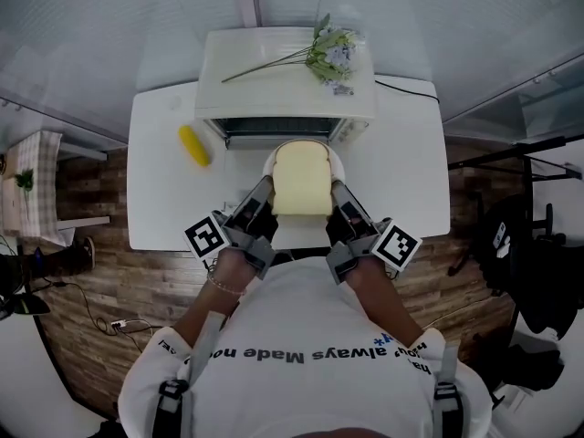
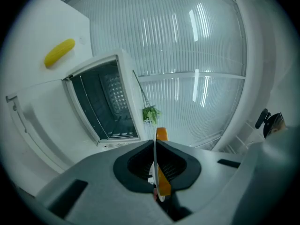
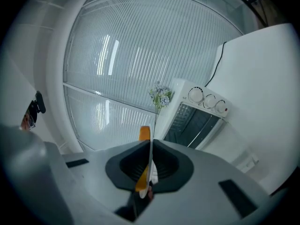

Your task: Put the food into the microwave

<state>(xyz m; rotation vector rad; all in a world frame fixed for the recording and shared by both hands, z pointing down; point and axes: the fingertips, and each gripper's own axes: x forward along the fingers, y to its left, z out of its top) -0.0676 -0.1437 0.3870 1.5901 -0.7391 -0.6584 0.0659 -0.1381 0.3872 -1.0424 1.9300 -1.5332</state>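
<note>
Gripping the round white plate (image 1: 268, 162) at its eight and four o'clock rim, the left gripper (image 1: 260, 194) and right gripper (image 1: 342, 197) are both clamped onto it. On it lies a pale yellow bread slice (image 1: 301, 179), with the open white microwave (image 1: 274, 80) at its twelve o'clock on the white table (image 1: 155, 181).

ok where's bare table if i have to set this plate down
Bare table right of the oven, and the left front corner, nearer you than the corn. Crowded: the middle before the oven, with plate, bread, left hand-held gripper and right hand-held gripper; flowers lie on the oven top.
</note>
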